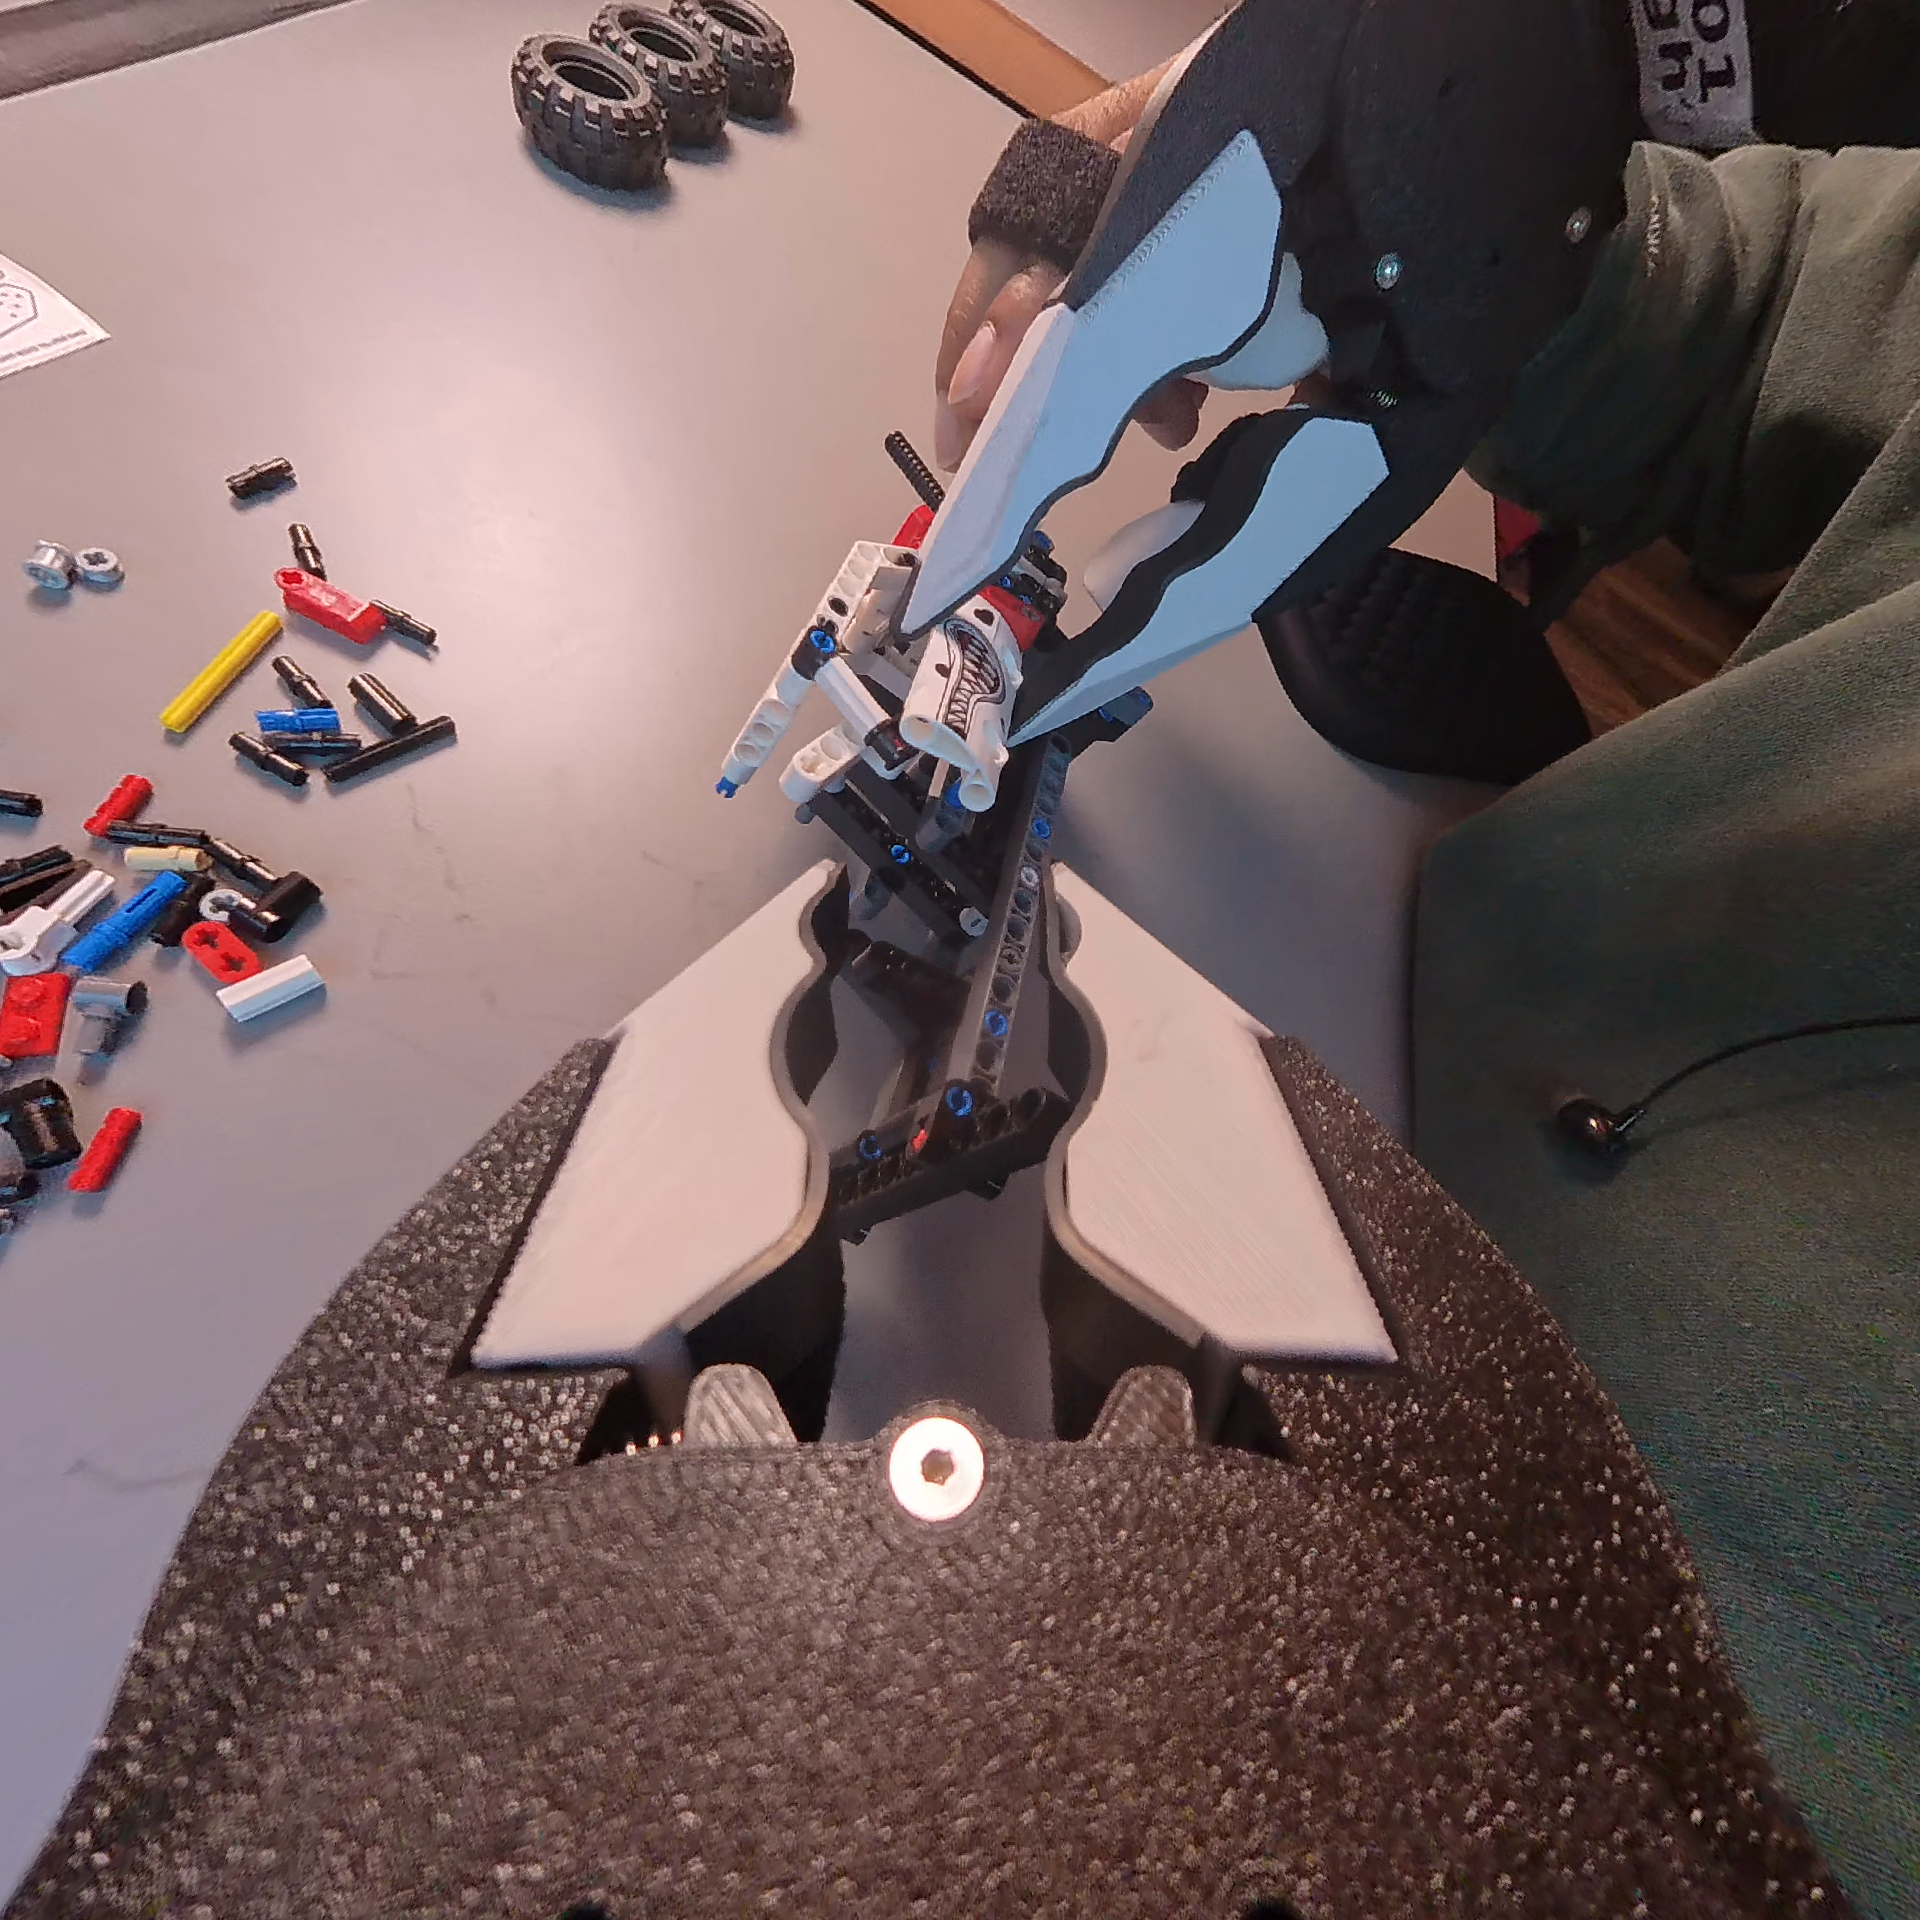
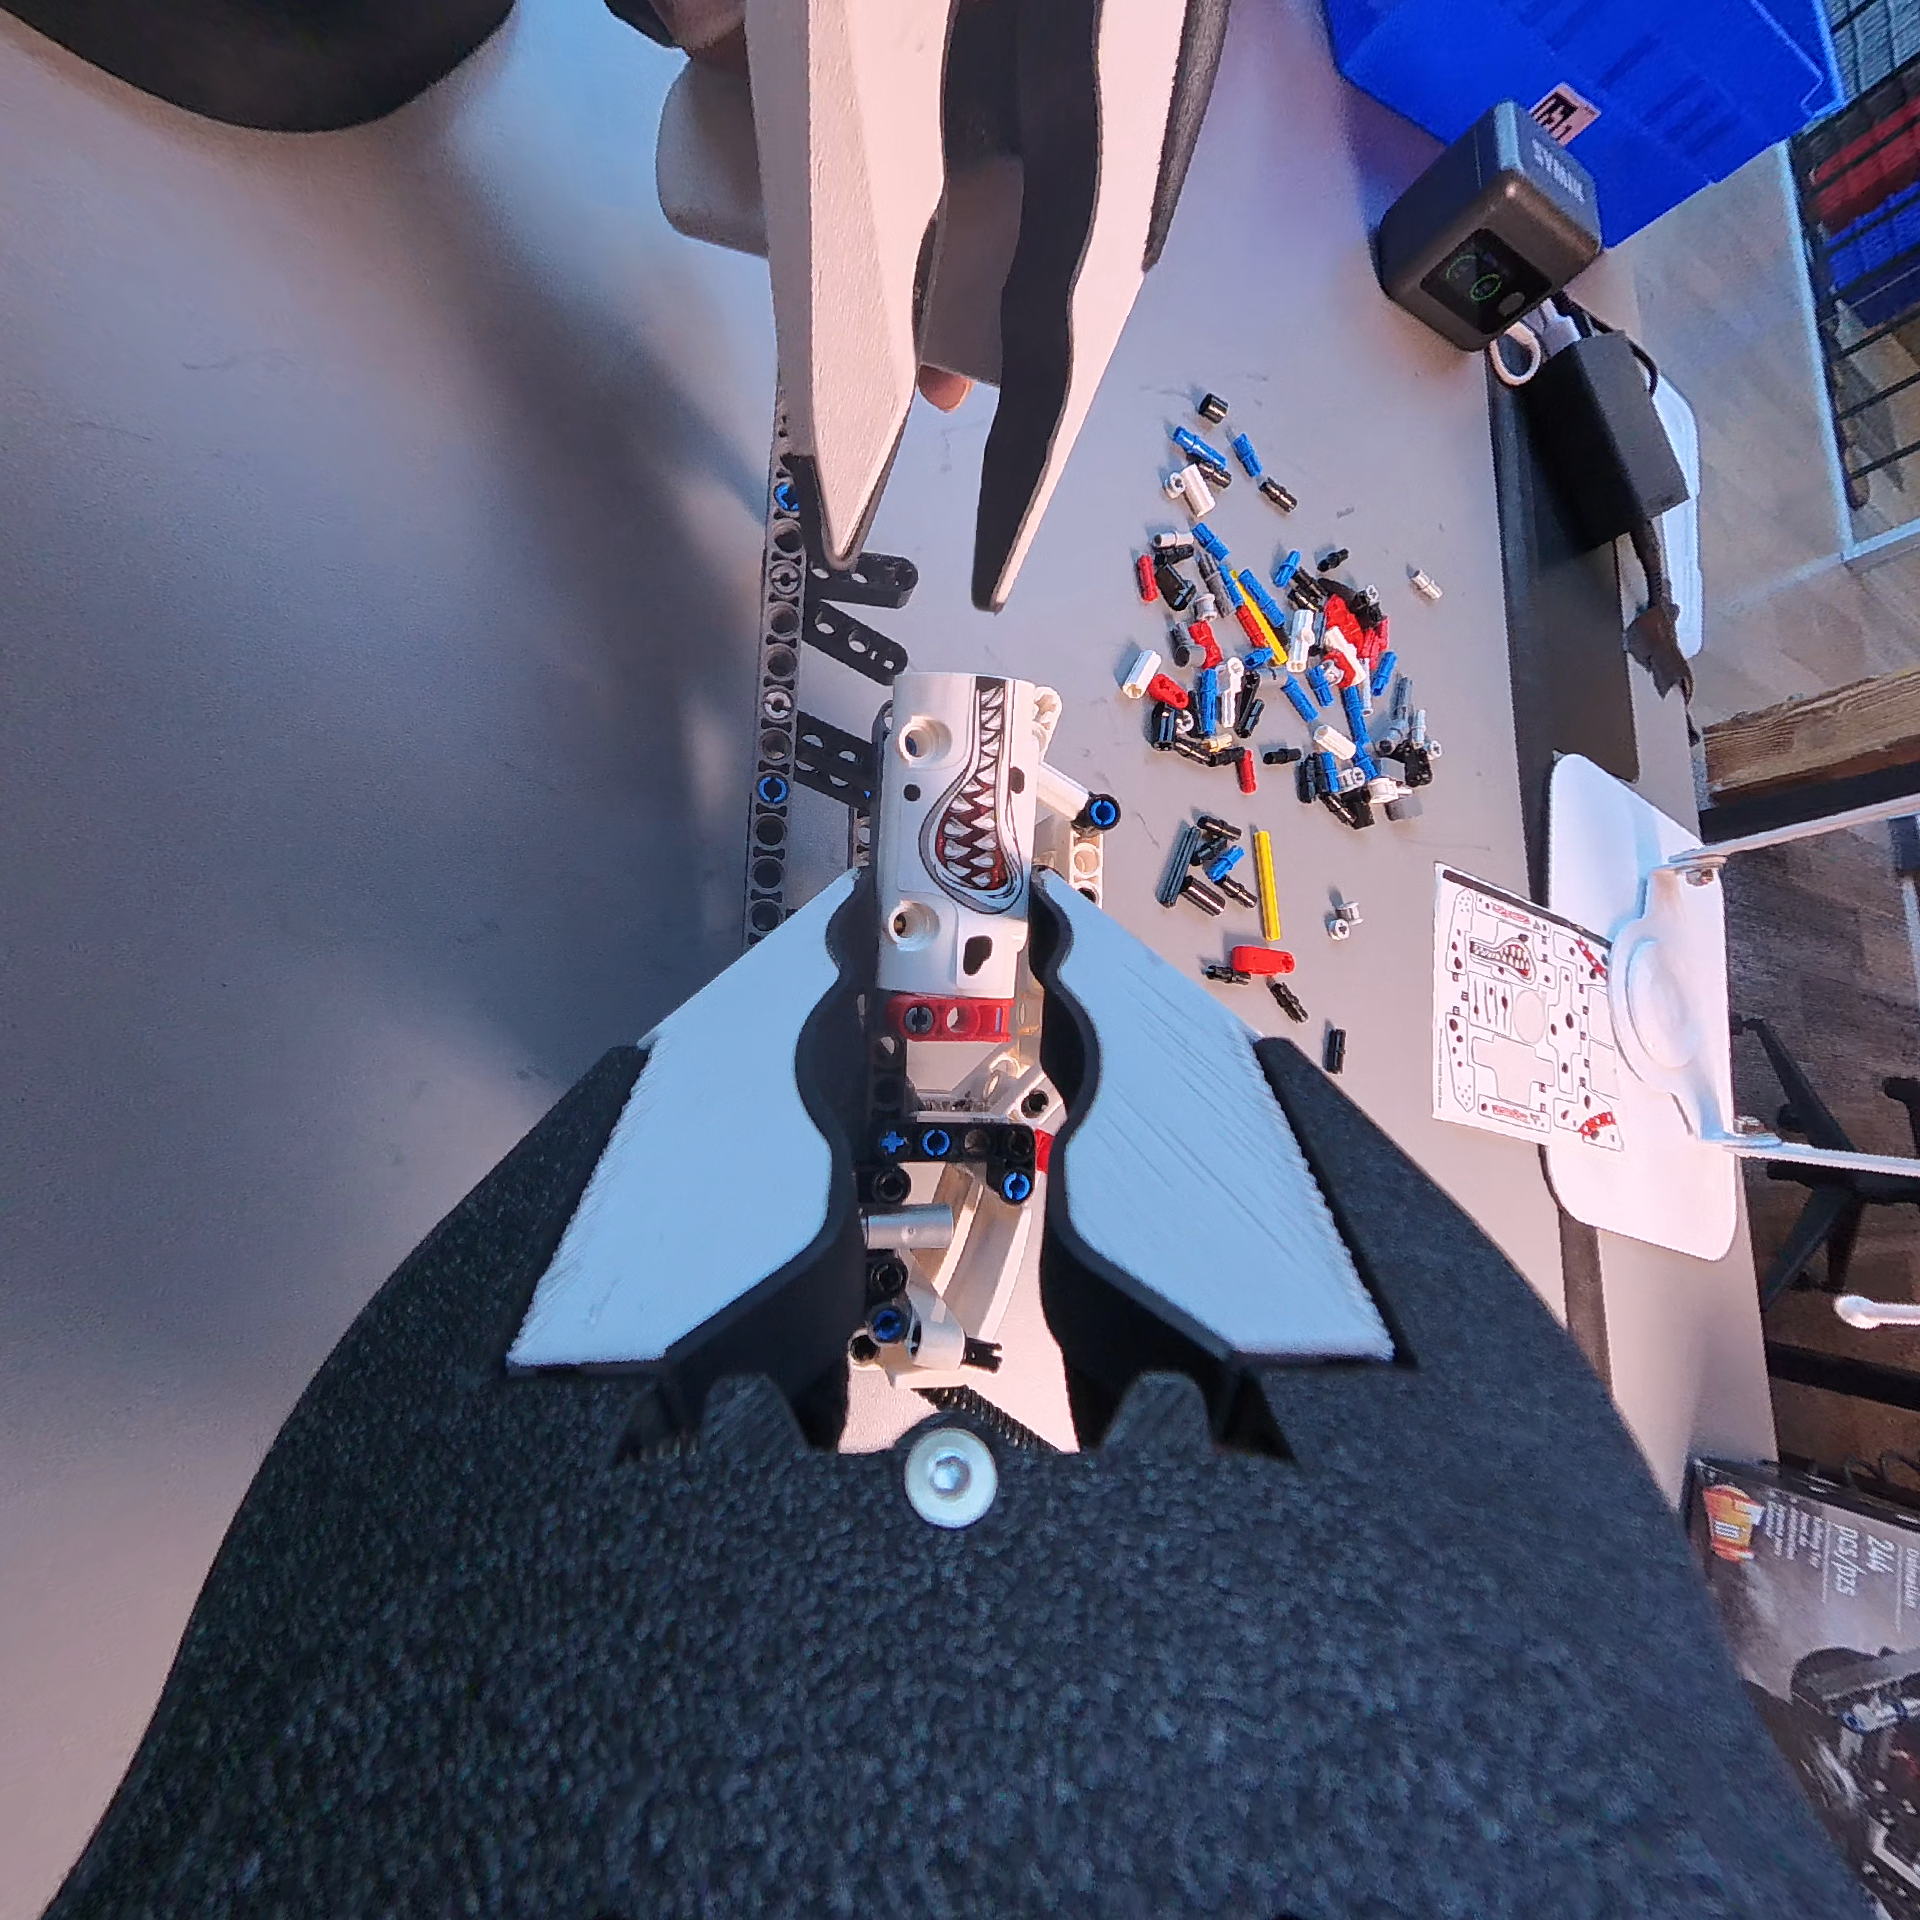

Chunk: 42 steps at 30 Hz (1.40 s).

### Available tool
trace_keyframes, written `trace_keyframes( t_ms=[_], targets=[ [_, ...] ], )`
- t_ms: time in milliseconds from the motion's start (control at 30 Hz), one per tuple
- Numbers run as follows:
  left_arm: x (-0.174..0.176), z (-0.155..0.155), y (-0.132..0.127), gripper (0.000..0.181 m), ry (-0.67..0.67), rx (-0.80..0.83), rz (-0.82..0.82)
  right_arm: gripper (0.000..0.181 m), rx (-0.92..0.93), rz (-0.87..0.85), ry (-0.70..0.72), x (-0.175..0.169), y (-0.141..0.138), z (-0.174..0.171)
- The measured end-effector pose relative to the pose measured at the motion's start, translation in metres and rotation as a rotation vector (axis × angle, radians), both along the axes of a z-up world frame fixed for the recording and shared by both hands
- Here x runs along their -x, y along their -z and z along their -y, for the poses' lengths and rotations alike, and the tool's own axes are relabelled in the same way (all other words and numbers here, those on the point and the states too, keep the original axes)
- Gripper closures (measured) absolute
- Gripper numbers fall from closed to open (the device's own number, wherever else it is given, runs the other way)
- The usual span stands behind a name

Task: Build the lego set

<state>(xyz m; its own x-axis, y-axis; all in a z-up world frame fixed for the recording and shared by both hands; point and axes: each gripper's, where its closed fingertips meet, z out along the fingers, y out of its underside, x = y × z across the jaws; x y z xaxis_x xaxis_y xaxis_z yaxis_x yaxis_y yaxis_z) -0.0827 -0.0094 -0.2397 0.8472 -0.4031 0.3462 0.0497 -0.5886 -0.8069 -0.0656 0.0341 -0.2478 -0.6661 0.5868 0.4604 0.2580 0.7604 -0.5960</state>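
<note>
A partly built lego model (image 1: 904, 862) with a black beam frame and a white shark-mouth panel (image 1: 966, 717) is held tilted above the grey table (image 1: 520, 416). My left gripper (image 1: 945, 883) is shut on the black frame's lower end. It enters the right wrist view (image 2: 920, 571) from the top, one finger against the long black beam (image 2: 777, 707). My right gripper (image 2: 943, 888) is shut on the shark-mouth panel (image 2: 966, 800). It reaches in from the upper right of the left wrist view (image 1: 961, 681).
Three black tyres (image 1: 655, 83) lie at the back. Loose pins and beams (image 1: 156, 883) are scattered on the left and show as a pile (image 2: 1288, 675). A sticker sheet (image 2: 1517, 1008), a black device (image 2: 1486, 229), a blue bin (image 2: 1579, 94) and a green sleeve (image 1: 1714, 935) sit around. Left tips to right tips: about 6 cm.
</note>
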Motion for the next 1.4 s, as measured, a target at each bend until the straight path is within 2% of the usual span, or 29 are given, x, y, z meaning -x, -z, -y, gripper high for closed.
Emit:
trace_keyframes(
  t_ms=[367, 633, 1000, 1100, 1400],
  targets=[
    [-0.004, -0.001, 0.004, 0.145, 0.005, 0.001, -0.01, 0.153, -0.019, -0.01, 0.006, 0.001, -0.001, 0.0],
    [-0.006, -0.008, -0.009, 0.154, 0.013, -0.06, -0.013, 0.153, -0.02, -0.019, 0.006, 0.001, -0.002, -0.001],
    [-0.017, -0.019, -0.001, 0.163, 0.103, 0.035, -0.048, 0.153, -0.022, -0.028, 0.008, 0.002, -0.004, 0.0],
    [-0.017, -0.02, -0.001, 0.17, 0.096, 0.037, -0.021, 0.153, -0.018, -0.029, 0.007, 0.002, -0.003, 0.0],
    [-0.016, -0.018, 0.001, 0.172, 0.057, 0.052, 0.02, 0.153, 0.005, -0.024, 0.002, 0.004, 0.0, 0.002]
  ],
)
